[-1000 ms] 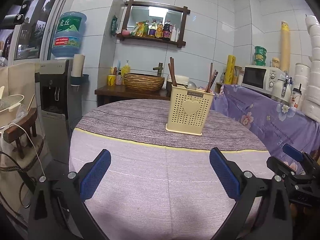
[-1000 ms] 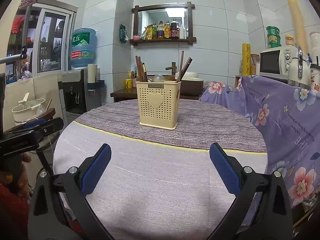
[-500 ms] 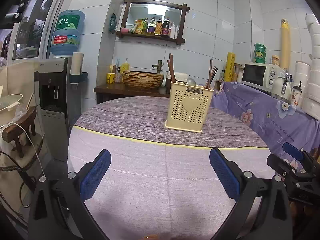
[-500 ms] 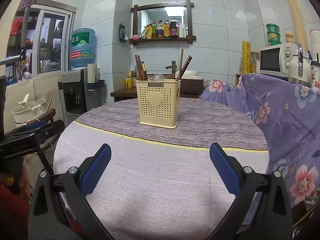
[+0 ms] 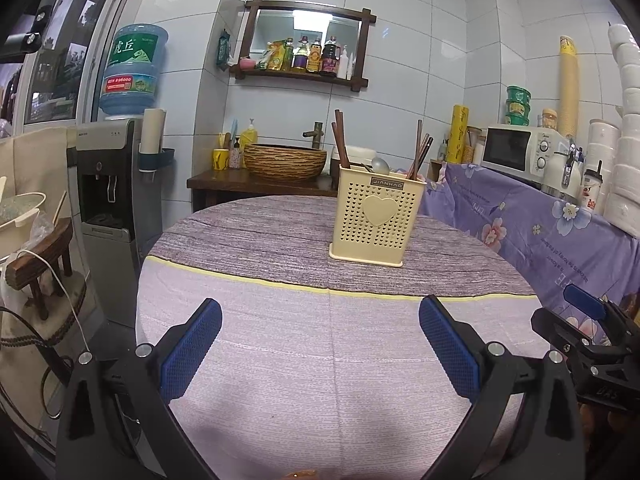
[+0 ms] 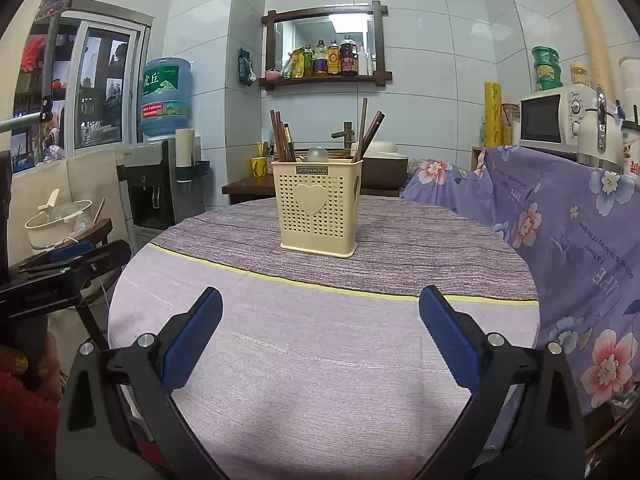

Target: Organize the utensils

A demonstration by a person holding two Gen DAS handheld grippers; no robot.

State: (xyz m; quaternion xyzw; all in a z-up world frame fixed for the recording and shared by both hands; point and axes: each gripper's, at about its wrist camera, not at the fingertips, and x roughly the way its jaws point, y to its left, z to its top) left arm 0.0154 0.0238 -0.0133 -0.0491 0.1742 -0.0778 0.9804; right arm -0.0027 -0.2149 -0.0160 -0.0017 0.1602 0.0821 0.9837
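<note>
A cream perforated utensil holder (image 5: 375,220) (image 6: 318,210) with a heart on its front stands upright on the far half of the round table (image 5: 312,344). Brown chopsticks (image 5: 341,138) (image 6: 280,136) and a metal spoon (image 5: 380,165) (image 6: 317,154) stick out of its top. My left gripper (image 5: 320,344) is open and holds nothing, near the table's front edge. My right gripper (image 6: 320,340) is also open and holds nothing, well short of the holder. The right gripper's body shows at the right edge of the left wrist view, and the left gripper's body at the left edge of the right wrist view.
A purple floral cloth (image 5: 540,232) covers a counter on the right with a microwave (image 5: 516,148). A water dispenser (image 5: 108,184) stands left of the table. Behind it are a wooden side table with a woven basin (image 5: 285,162) and a wall shelf of bottles (image 5: 308,56).
Both views have shifted slightly, so the holder sits a little higher in each frame. Both grippers stay open. Nothing on the table has moved.
</note>
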